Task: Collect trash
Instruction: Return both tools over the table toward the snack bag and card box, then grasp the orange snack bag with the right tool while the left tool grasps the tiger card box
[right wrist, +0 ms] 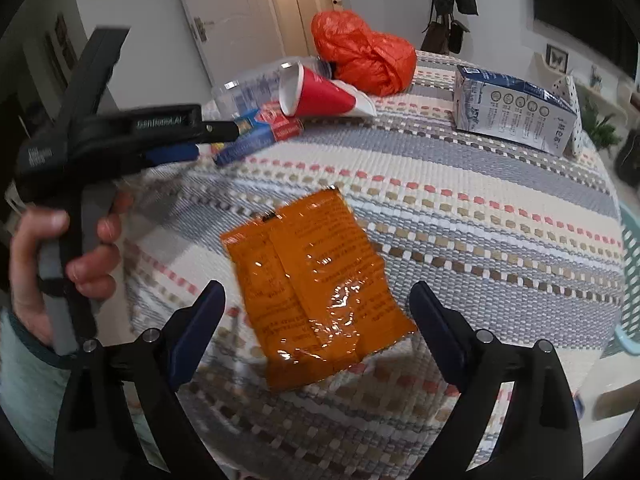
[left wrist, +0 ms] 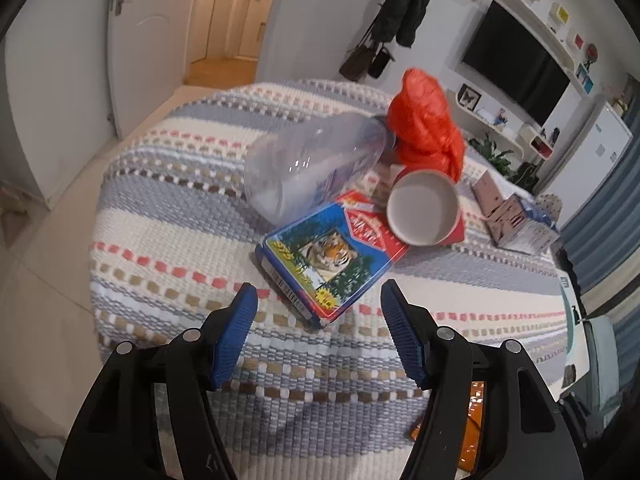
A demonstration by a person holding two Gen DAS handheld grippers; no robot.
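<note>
- Nearest my left gripper [left wrist: 318, 306], jaws parted and empty, lies the blue tiger-print carton [left wrist: 320, 258], uncollected on the striped woven cloth [left wrist: 160, 216].
- Beyond it: clear plastic bottle [left wrist: 304, 164], red paper cup [left wrist: 426, 212], crumpled orange-red bag [left wrist: 426, 124].
- Rightward, my right gripper [right wrist: 318, 312] gapes wide over the flat orange foil wrapper [right wrist: 316, 280], gripping nothing.
- Farthest right, the blue-and-white milk carton [right wrist: 516, 110]; everything seems left to gather.

Left gripper [left wrist: 319, 308]: jaws apart, nothing between pads, bare striped cloth [left wrist: 168, 240] below and to both sides. Straight ahead, tiger box [left wrist: 326, 258] blocks way; beyond it clear bottle [left wrist: 316, 164], paper cup [left wrist: 424, 212], red bag [left wrist: 426, 124] crowded together.

Right gripper [right wrist: 318, 312]: jaws wide, orange packet [right wrist: 316, 280] flat between tips. Free cloth ahead. Milk carton [right wrist: 516, 110] far right. Person's hand [right wrist: 68, 264] close on left.
</note>
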